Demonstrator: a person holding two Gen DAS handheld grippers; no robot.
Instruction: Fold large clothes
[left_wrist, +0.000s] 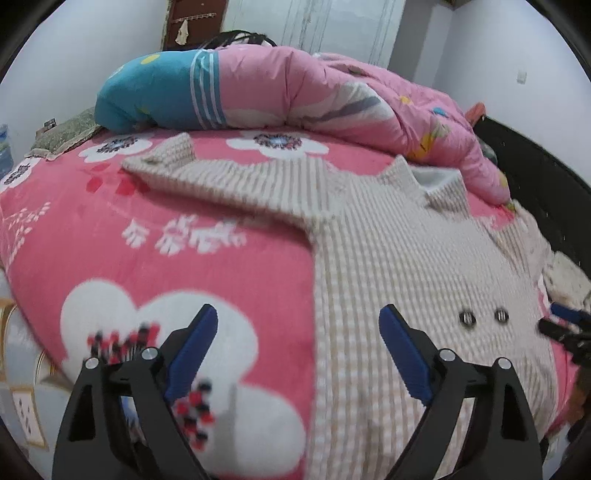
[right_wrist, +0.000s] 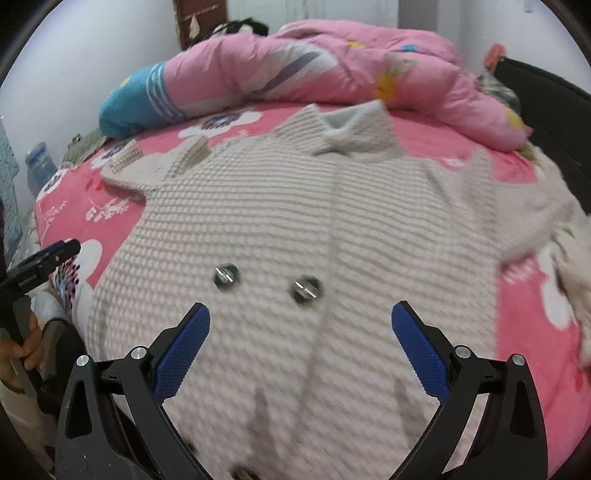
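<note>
A beige waffle-knit coat (left_wrist: 406, 258) lies spread flat, front up, on the pink flowered bed cover (left_wrist: 110, 221). Its collar (right_wrist: 347, 122) points toward the far side, and one sleeve (left_wrist: 207, 177) stretches out to the left. Two dark buttons (right_wrist: 225, 275) sit on its lower front. My left gripper (left_wrist: 297, 314) hovers open over the coat's left edge, nothing between its fingers. My right gripper (right_wrist: 301, 310) hovers open over the coat (right_wrist: 277, 206) just below the buttons, also empty. The left gripper (right_wrist: 48, 258) shows at the left edge, held by a hand (right_wrist: 22, 347).
A bunched pink and blue quilt (left_wrist: 314, 88) lies along the far side of the bed. A dark headboard (left_wrist: 535, 177) rises at the right. White fabric (right_wrist: 569, 266) lies at the coat's right. A folded greenish cloth (left_wrist: 62, 136) and a water bottle (right_wrist: 38, 162) are far left.
</note>
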